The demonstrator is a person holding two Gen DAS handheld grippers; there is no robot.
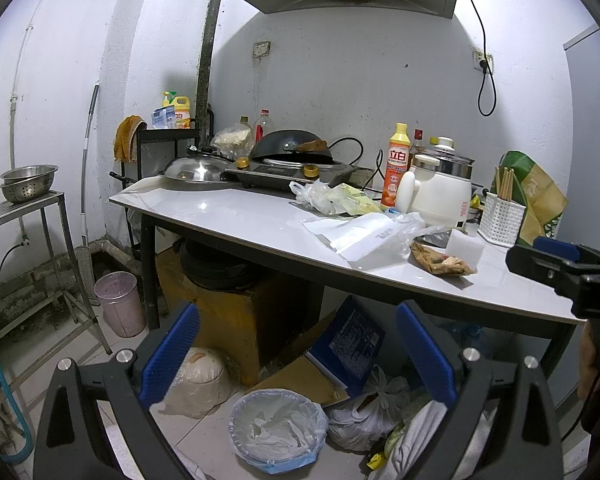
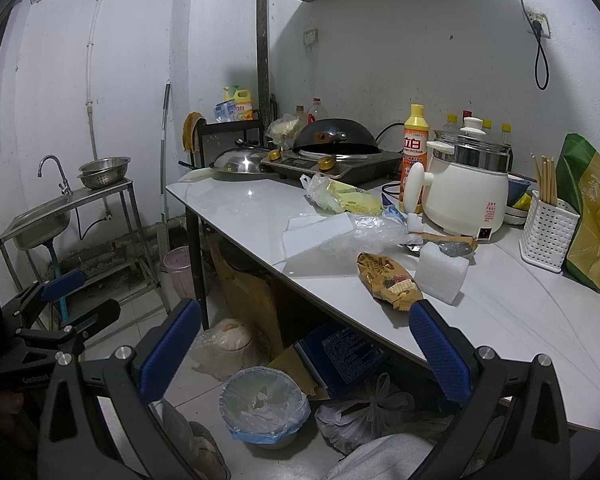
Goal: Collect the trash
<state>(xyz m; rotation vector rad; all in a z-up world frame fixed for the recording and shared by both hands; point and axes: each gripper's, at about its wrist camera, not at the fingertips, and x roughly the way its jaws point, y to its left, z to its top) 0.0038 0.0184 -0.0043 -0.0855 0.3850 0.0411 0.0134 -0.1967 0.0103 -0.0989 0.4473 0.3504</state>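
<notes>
Trash lies on the white table [image 1: 228,216] [image 2: 520,320]: a brown snack wrapper [image 1: 440,263] [image 2: 388,280], a white foam block [image 2: 442,272] [image 1: 466,245], clear plastic bags with white paper [image 1: 364,234] [image 2: 340,232] and a yellow packet in a bag [image 1: 336,198] [image 2: 344,196]. A lined trash bin [image 1: 278,430] [image 2: 262,406] stands on the floor below. My left gripper [image 1: 298,356] is open and empty, held low in front of the table. My right gripper [image 2: 306,350] is open and empty, near the table's front edge by the wrapper.
On the table stand a wok on a stove [image 1: 290,156], a steel lid [image 1: 198,170], a white cooker [image 2: 466,196], a detergent bottle [image 2: 414,148], a chopstick basket [image 2: 548,236] and a green bag [image 2: 588,216]. Boxes and bags sit under it. A sink [image 2: 40,222] stands left.
</notes>
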